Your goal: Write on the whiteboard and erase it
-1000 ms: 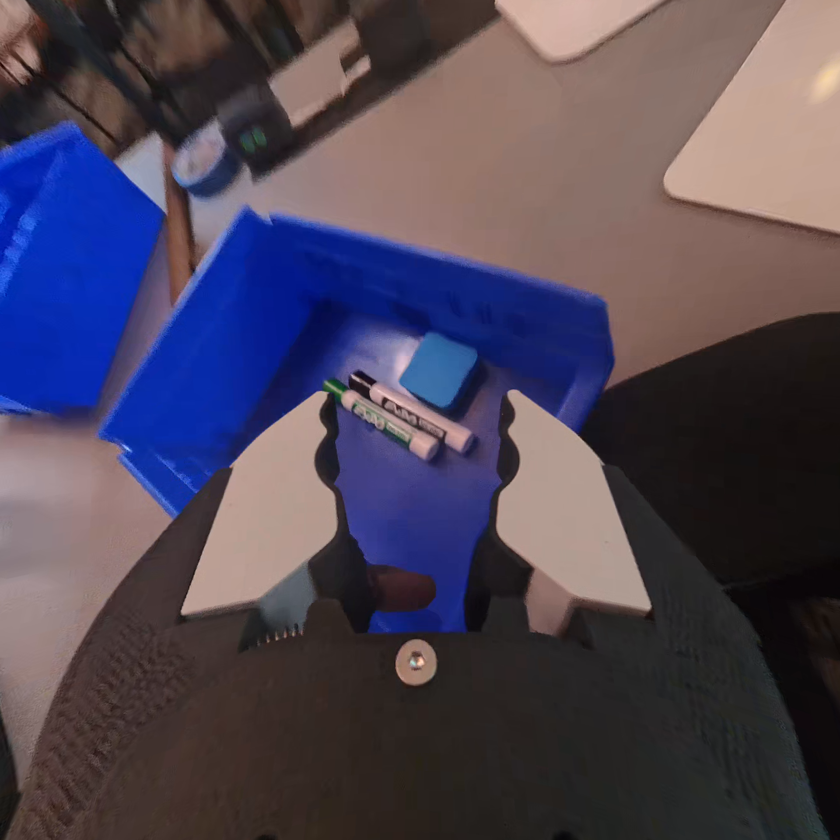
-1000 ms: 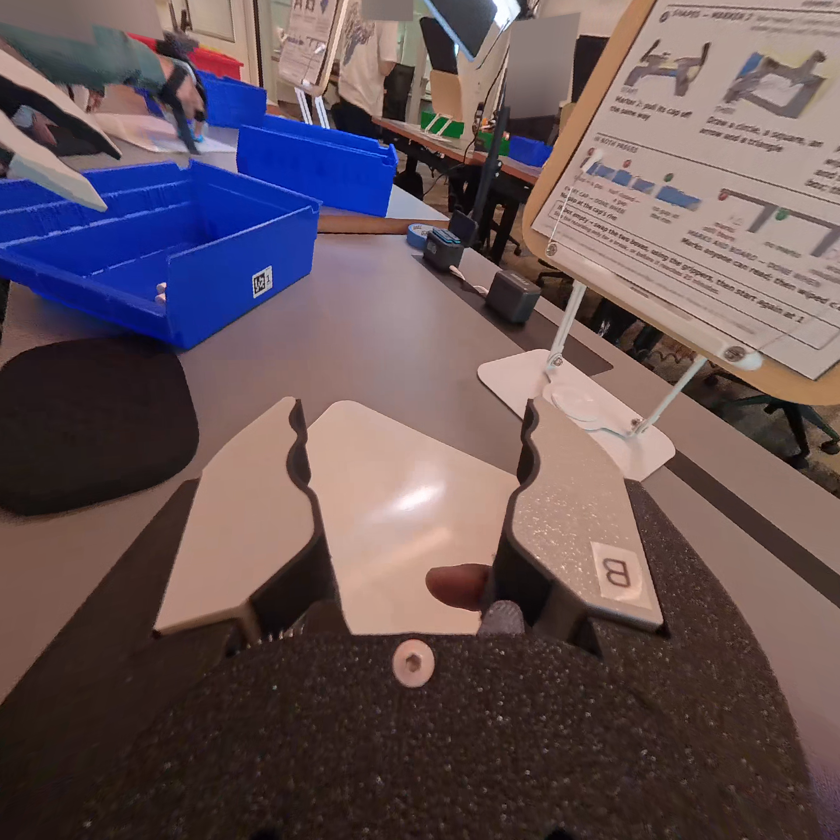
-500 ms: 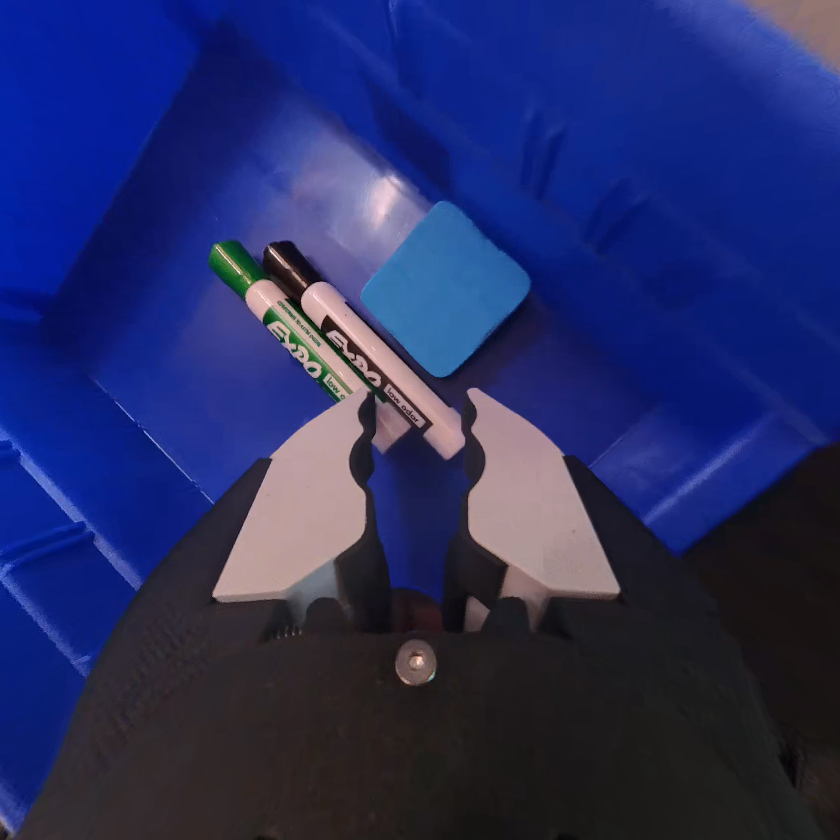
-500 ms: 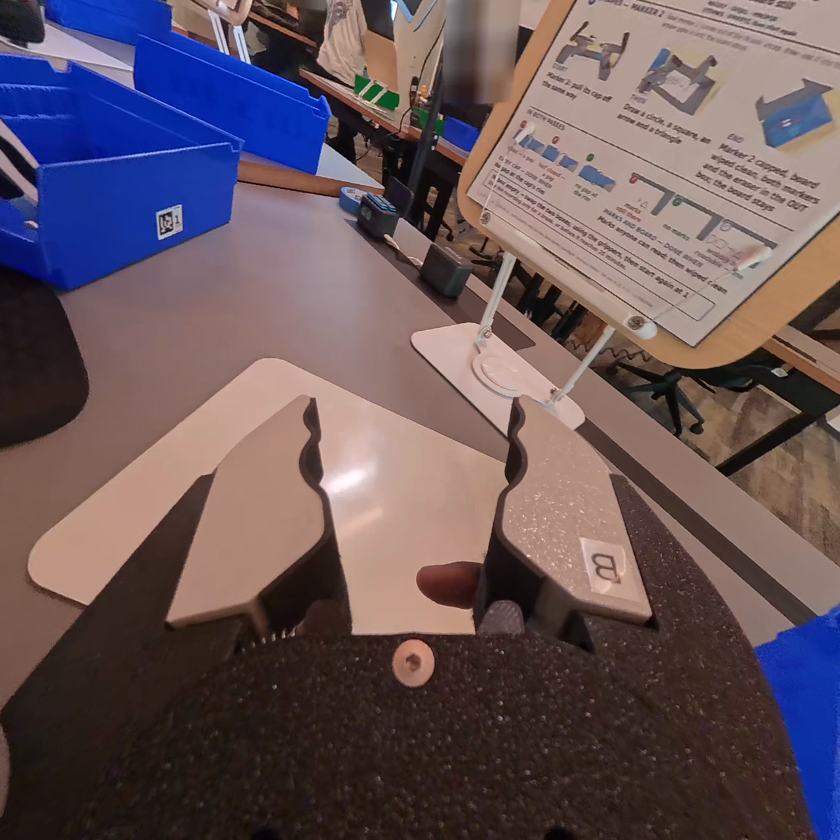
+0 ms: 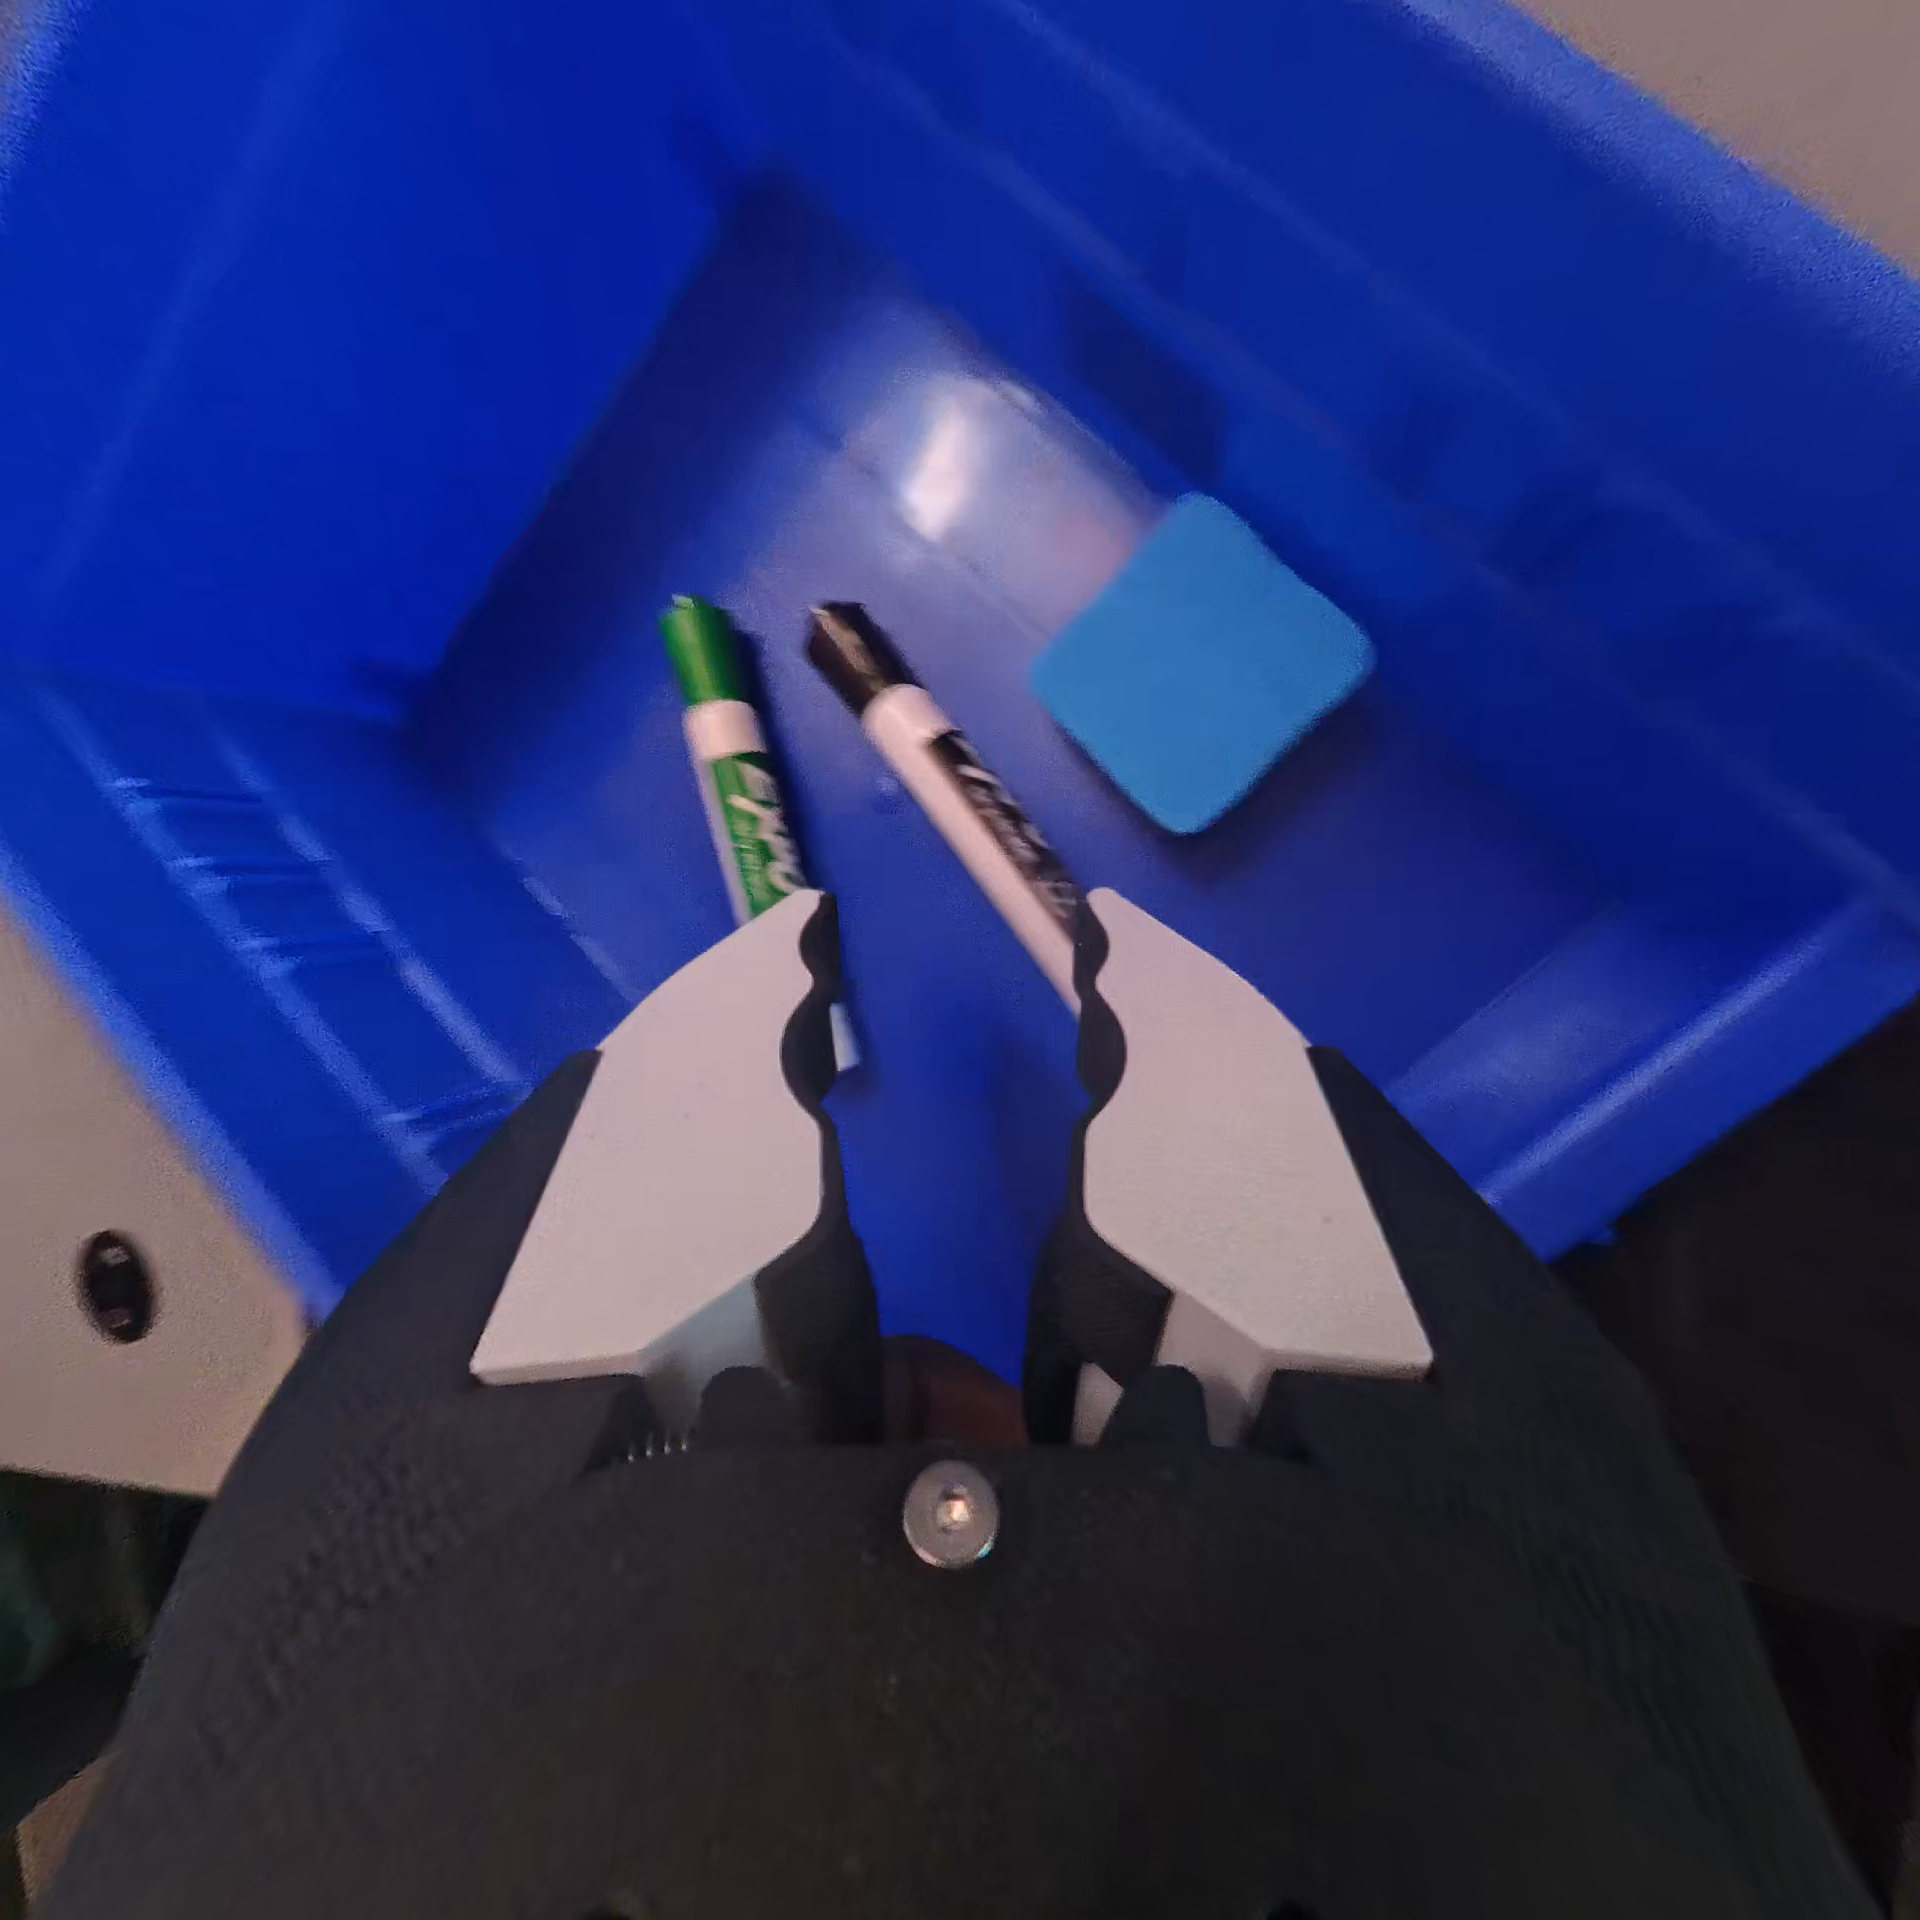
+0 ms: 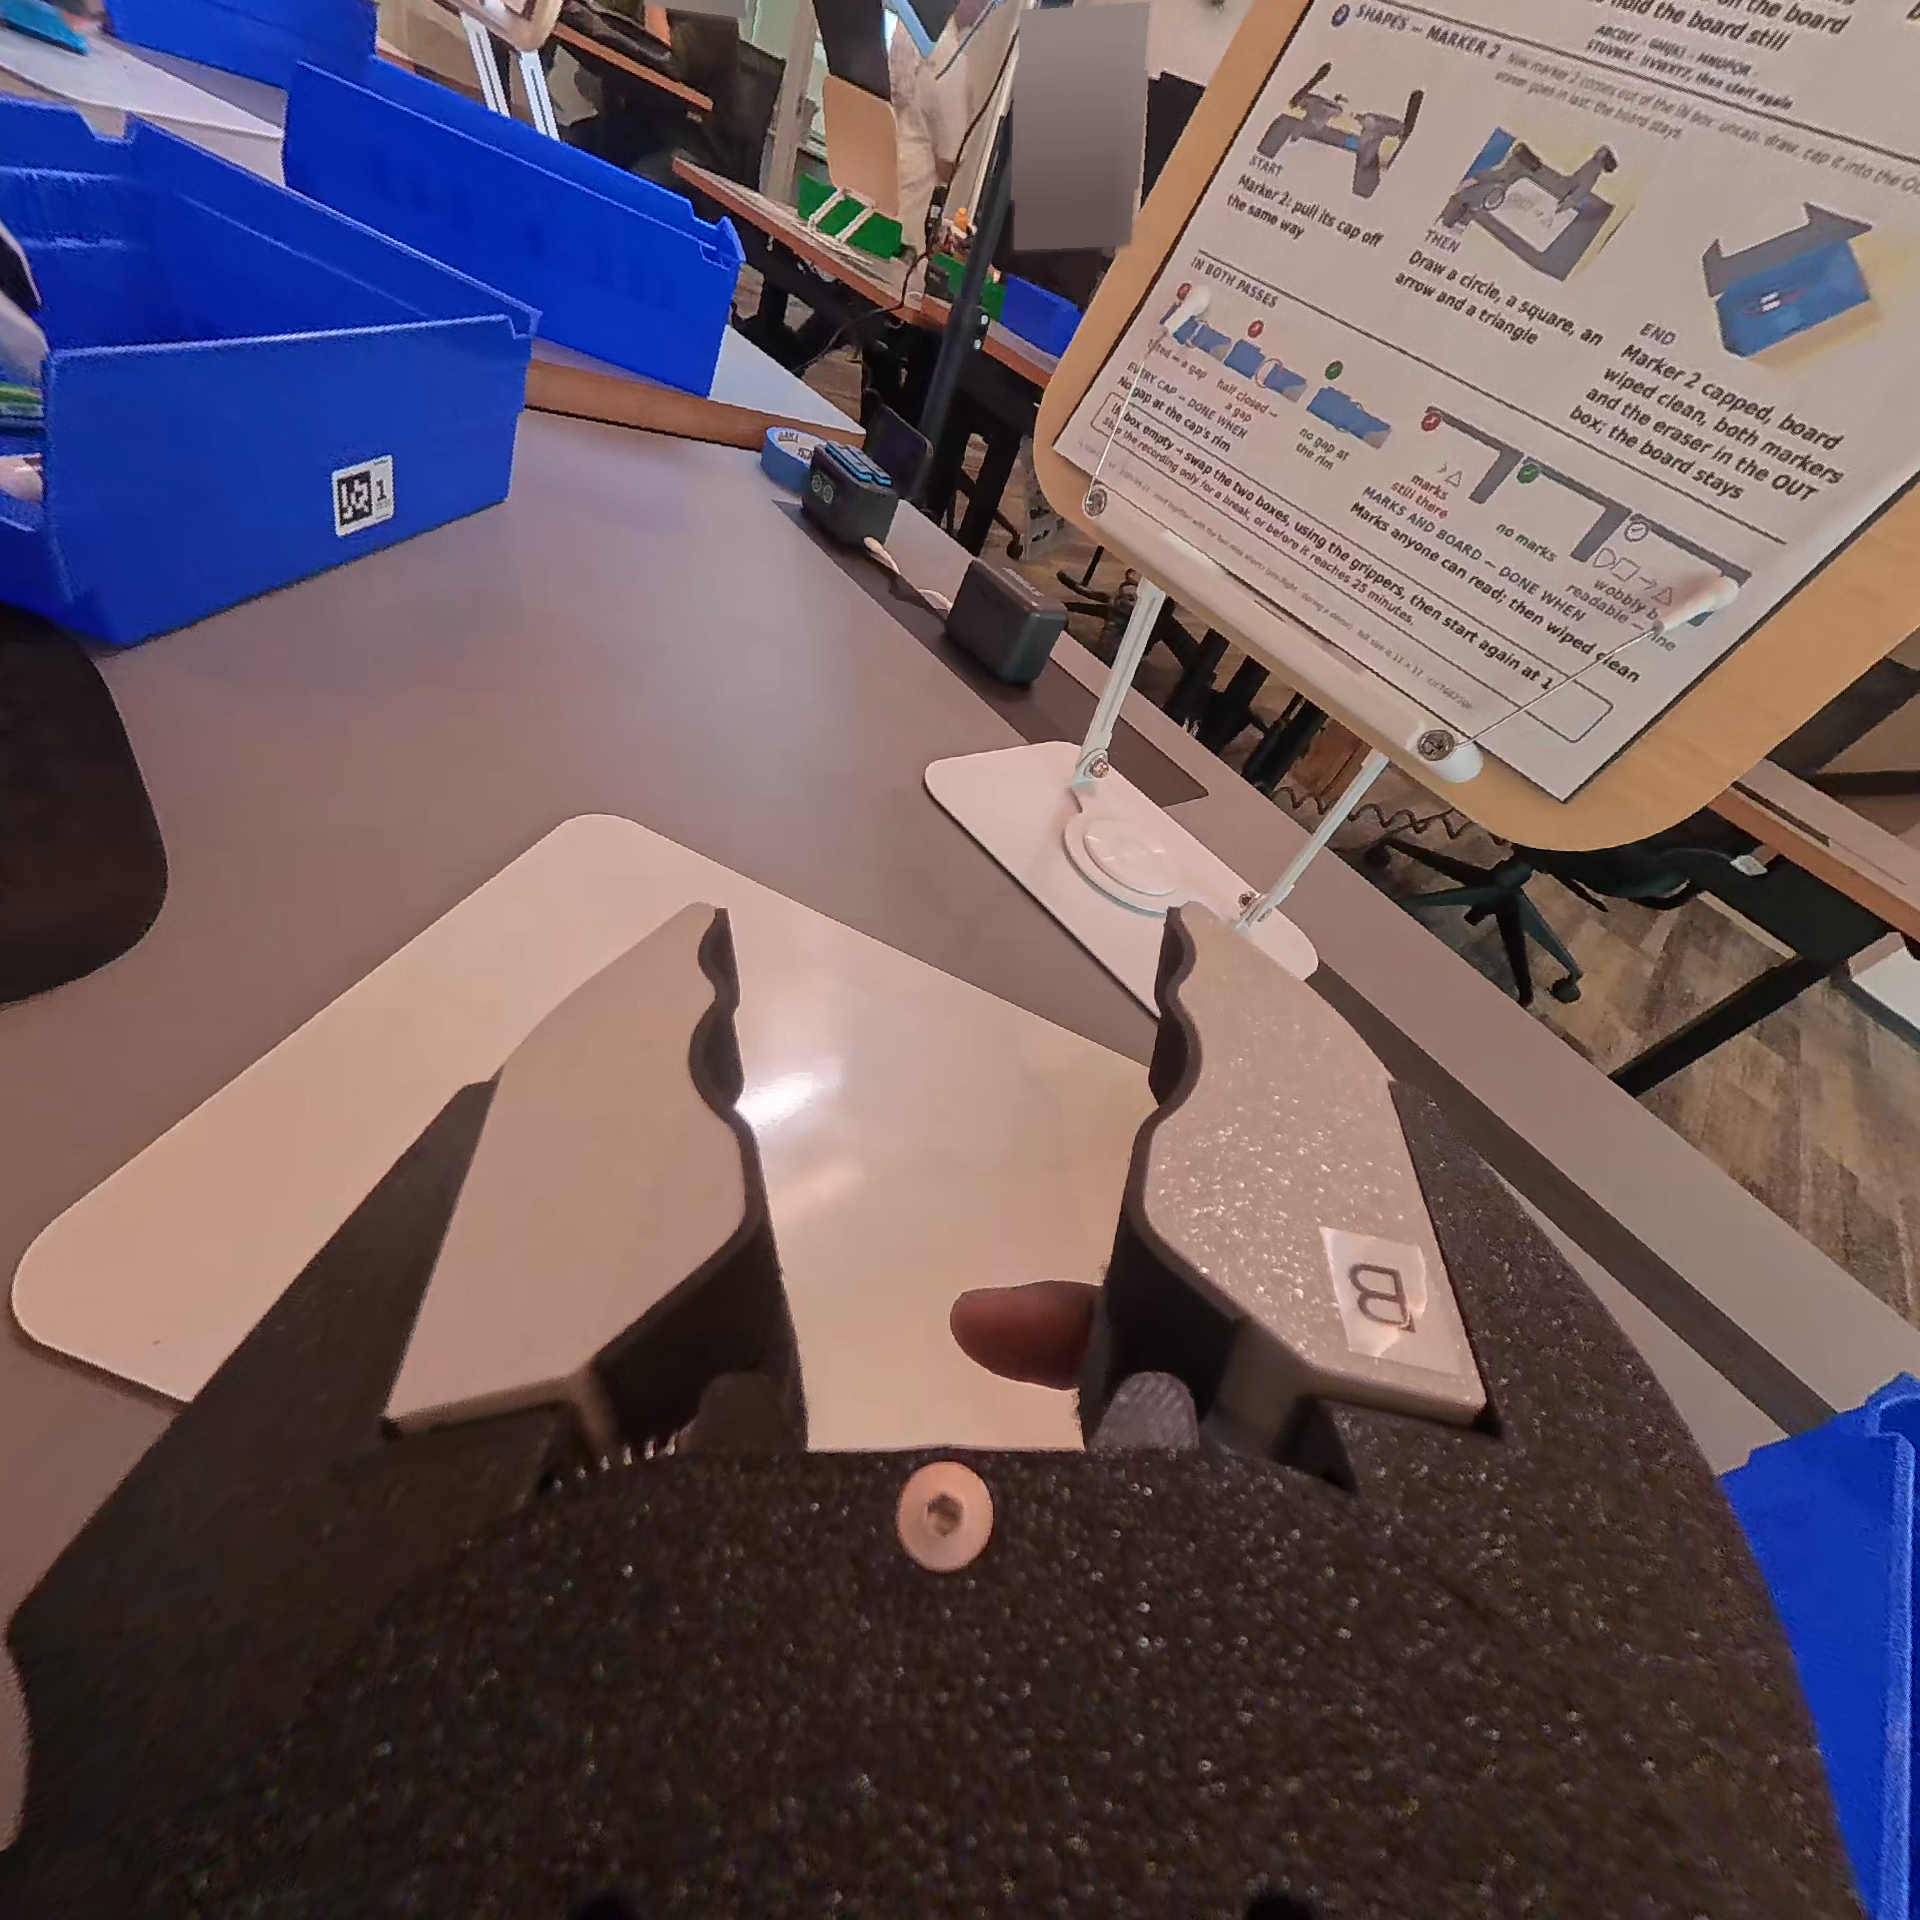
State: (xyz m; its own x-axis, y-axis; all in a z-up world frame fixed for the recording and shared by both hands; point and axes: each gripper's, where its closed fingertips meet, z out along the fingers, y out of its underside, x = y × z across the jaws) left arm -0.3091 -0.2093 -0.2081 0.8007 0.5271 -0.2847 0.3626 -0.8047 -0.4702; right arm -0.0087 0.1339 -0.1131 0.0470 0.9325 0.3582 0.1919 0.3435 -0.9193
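Note:
In the left wrist view a green marker (image 5: pixel 743 790), a black marker (image 5: pixel 956 790) and a light-blue eraser (image 5: pixel 1200 665) lie on the floor of a blue bin (image 5: pixel 312 416). My left gripper (image 5: pixel 956 904) is open low inside the bin. The two markers splay apart. The green one's rear end runs under my left finger (image 5: pixel 707 1091), and the black one's runs behind my right finger (image 5: pixel 1226 1091). Only bare bin floor shows between the pads. My right gripper (image 6: pixel 945 920) is open and empty above the white whiteboard (image 6: pixel 416 1039) on the grey table.
An instruction board on a white stand (image 6: pixel 1039 821) rises to the right of the whiteboard. Blue bins (image 6: pixel 260 436) stand at the far left, a black pad (image 6: pixel 62 810) lies at the left, small dark devices (image 6: pixel 1003 620) sit behind, and another blue bin (image 6: pixel 1839 1558) is at the right edge. About 45 centimetres separates my left fingertips from my right. To the light-blue eraser (image 5: pixel 1200 665): left tips about 5 centimetres, right tips about 40 centimetres.
My left gripper went down into the bin, narrowed, then widened a little. The markers, side by side before, now lie splayed apart. My right gripper stayed open over the whiteboard.

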